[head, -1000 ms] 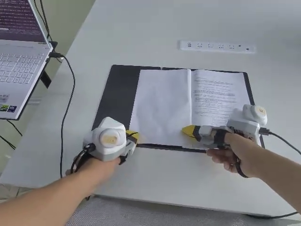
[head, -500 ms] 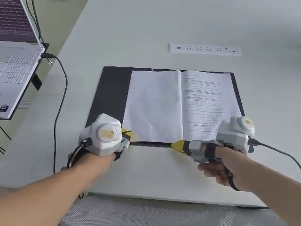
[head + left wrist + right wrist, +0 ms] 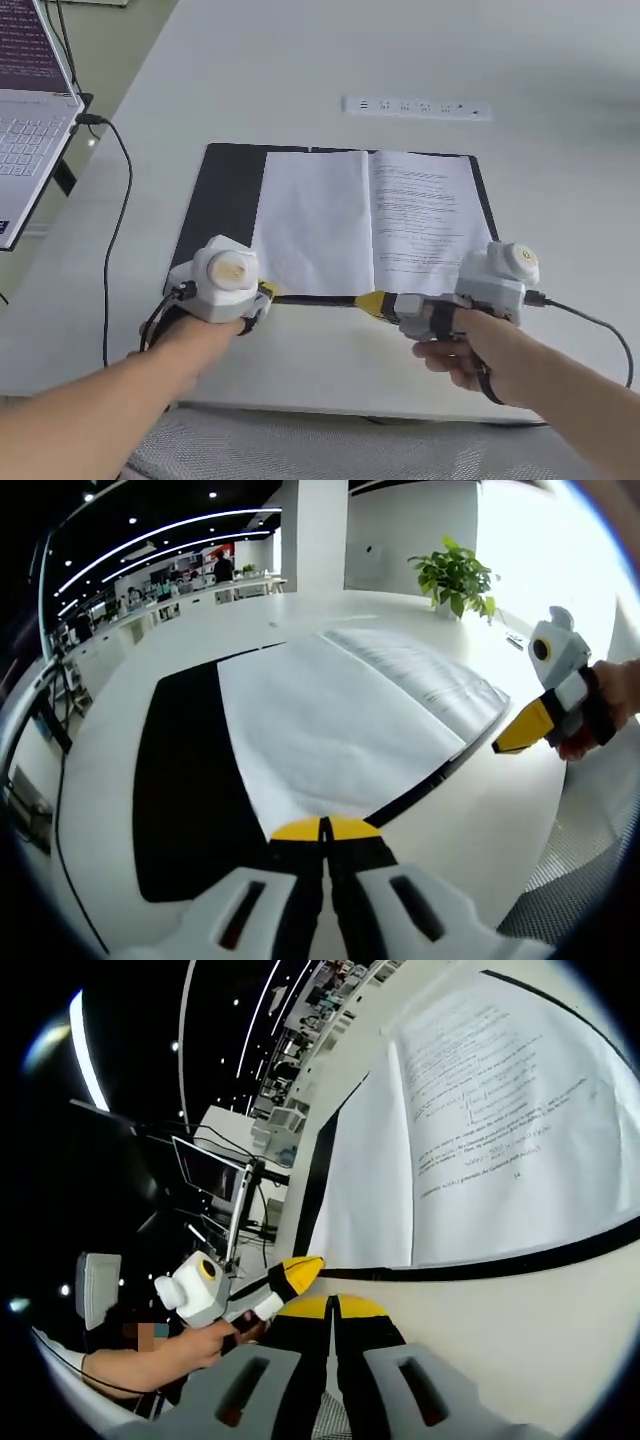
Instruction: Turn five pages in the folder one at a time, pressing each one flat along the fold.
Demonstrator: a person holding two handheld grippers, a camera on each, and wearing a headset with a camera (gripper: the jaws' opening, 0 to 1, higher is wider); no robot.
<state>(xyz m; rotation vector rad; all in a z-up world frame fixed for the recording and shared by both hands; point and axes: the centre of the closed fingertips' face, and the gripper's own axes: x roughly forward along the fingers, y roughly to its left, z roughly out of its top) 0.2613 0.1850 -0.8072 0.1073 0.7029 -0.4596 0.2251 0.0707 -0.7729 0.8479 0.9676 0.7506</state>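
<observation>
Black folder (image 3: 222, 200) of white pages lies open on the white worktop (image 3: 300, 60); left tongs (image 3: 266, 292) and right tongs (image 3: 373, 304) (both closed, empty) sit at its near edge.

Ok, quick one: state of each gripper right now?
Left gripper: closed, nothing seen between the jaws, tips at the folder's near edge.
Right gripper: closed, holding nothing.

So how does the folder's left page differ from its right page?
The left page is blank white; the right page carries printed text. A wide black strip of folder shows beside the left page, only a thin edge beside the right page. Both lie flat.
</observation>
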